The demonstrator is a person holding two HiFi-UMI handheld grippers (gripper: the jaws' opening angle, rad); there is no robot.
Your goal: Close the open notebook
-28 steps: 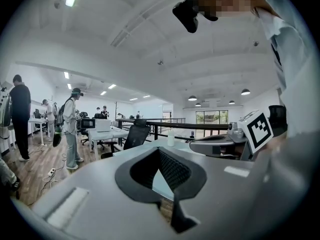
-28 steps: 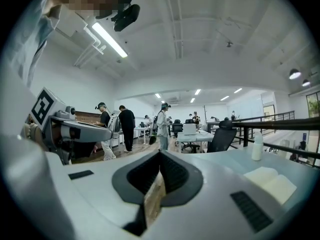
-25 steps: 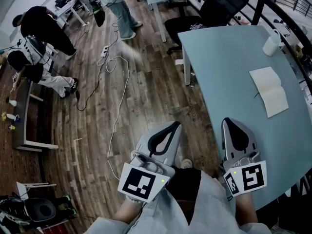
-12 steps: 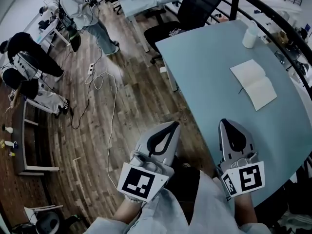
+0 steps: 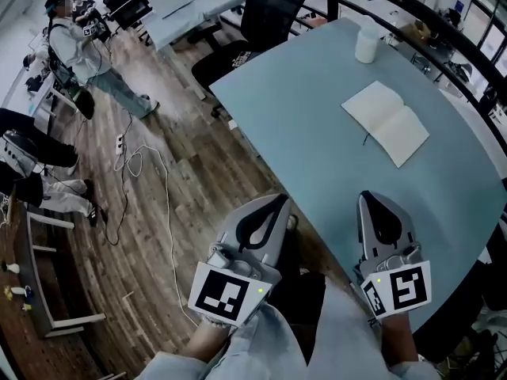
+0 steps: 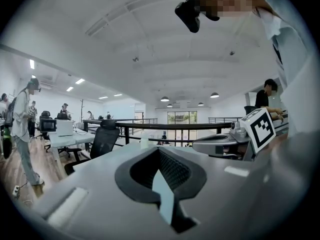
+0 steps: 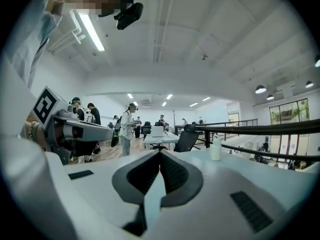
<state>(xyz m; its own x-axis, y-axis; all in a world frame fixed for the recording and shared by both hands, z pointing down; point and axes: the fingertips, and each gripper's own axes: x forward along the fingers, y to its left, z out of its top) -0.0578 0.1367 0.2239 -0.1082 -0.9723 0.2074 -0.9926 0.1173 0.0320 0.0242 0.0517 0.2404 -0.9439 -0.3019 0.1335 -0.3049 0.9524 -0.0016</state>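
The open notebook [image 5: 386, 123] lies flat, white pages up, on the light blue table [image 5: 309, 133], far ahead of both grippers. My left gripper [image 5: 279, 201] hovers over the wooden floor just off the table's near edge, jaws together and empty. My right gripper [image 5: 371, 197] is over the table's near part, shut with nothing in it. In the left gripper view the left gripper [image 6: 159, 150] points roughly level across the table, and in the right gripper view the right gripper [image 7: 160, 152] does the same. The notebook shows in neither gripper view.
A white bottle [image 5: 367, 41] stands on the table beyond the notebook, near a dark railing [image 5: 444, 34]. A black office chair [image 5: 265, 10] sits at the table's far corner. A white cable [image 5: 150, 180] trails over the floor, and a person [image 5: 83, 50] stands at far left.
The view has swung toward the table: the notebook and bottle have slid left and nearer the picture's middle. Both grippers, still shut, have moved along with the body toward the table.
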